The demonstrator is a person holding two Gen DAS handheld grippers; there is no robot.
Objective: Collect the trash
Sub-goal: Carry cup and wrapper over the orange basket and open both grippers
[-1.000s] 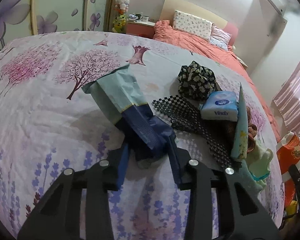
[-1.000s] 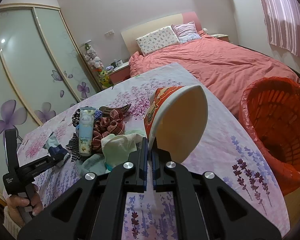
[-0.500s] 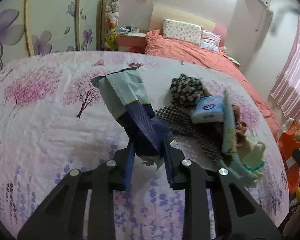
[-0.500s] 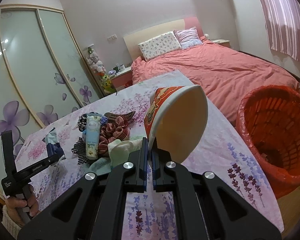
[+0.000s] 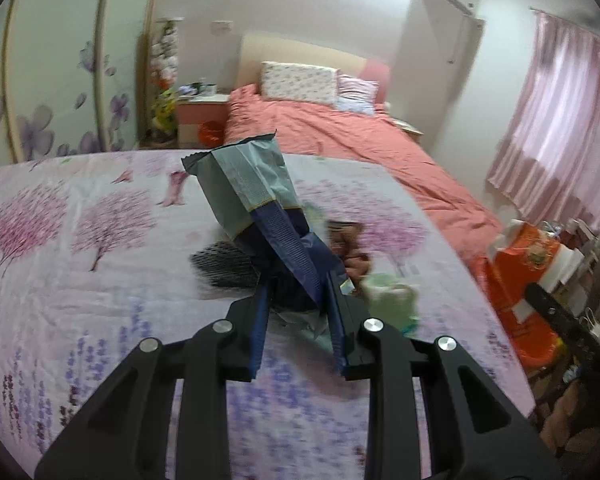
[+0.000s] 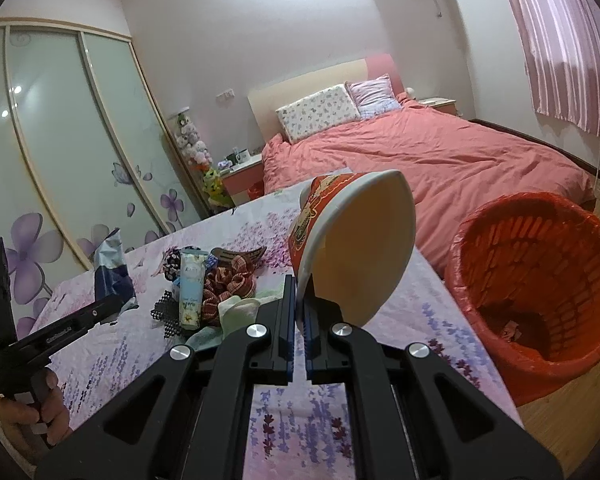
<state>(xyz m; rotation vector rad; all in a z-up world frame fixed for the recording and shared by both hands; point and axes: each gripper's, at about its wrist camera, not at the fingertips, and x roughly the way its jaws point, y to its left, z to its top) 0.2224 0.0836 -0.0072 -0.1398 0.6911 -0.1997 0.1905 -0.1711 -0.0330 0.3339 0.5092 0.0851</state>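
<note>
My left gripper is shut on a blue and grey snack wrapper and holds it upright above the flowered tablecloth. It also shows in the right wrist view. My right gripper is shut on the rim of a squashed red instant-noodle cup, held above the table. A red trash basket with a red liner stands on the floor to the right of the table.
A pile on the table holds a white tube, a plaid scrunchie, a black mesh and a pale green cloth. A pink bed lies beyond. An orange bag sits right of the table.
My left gripper has lifted the wrapper higher and swung right, with motion blur. My right gripper has raised the cup slightly; the basket shows fuller.
</note>
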